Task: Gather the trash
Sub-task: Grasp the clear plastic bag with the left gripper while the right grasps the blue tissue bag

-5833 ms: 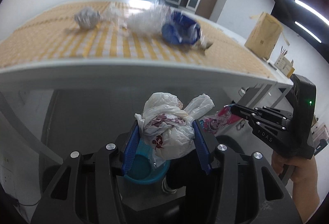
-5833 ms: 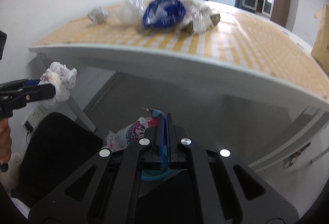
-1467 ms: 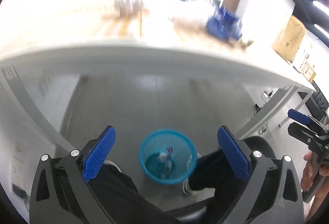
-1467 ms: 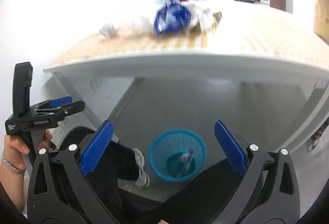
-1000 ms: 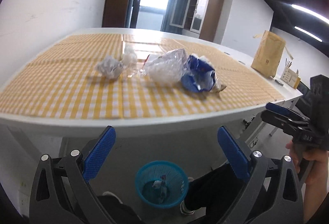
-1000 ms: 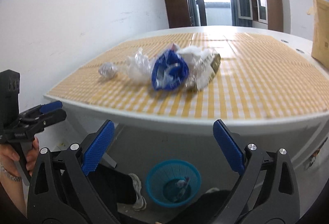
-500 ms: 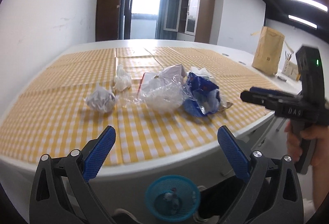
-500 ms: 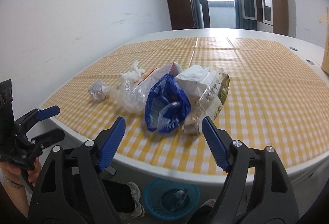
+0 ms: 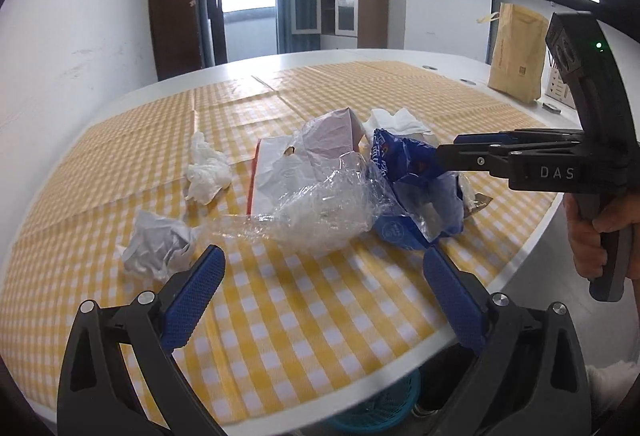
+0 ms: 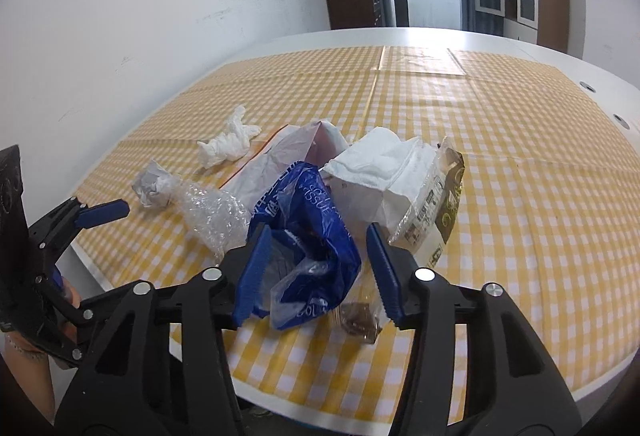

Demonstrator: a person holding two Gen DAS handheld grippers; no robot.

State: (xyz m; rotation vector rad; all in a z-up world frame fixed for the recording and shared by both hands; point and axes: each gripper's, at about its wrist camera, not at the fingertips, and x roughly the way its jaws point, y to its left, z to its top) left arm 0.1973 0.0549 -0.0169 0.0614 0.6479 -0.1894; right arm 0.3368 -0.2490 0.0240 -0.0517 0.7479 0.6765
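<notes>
The right gripper [image 10: 316, 272], jaws half spread and just narrowing, is straddling the blue bag [image 10: 308, 232] at frame centre; next it needs pinching. The left gripper [image 9: 320, 288] is hanging wide and empty.

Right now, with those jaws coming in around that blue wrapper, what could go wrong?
The right gripper, its jaws just closing, may pinch only a loose fold of the blue wrapper, so it slips free. The clear plastic film lies against it and could drag along. The basket sits under the table edge, easy to miss.
</notes>
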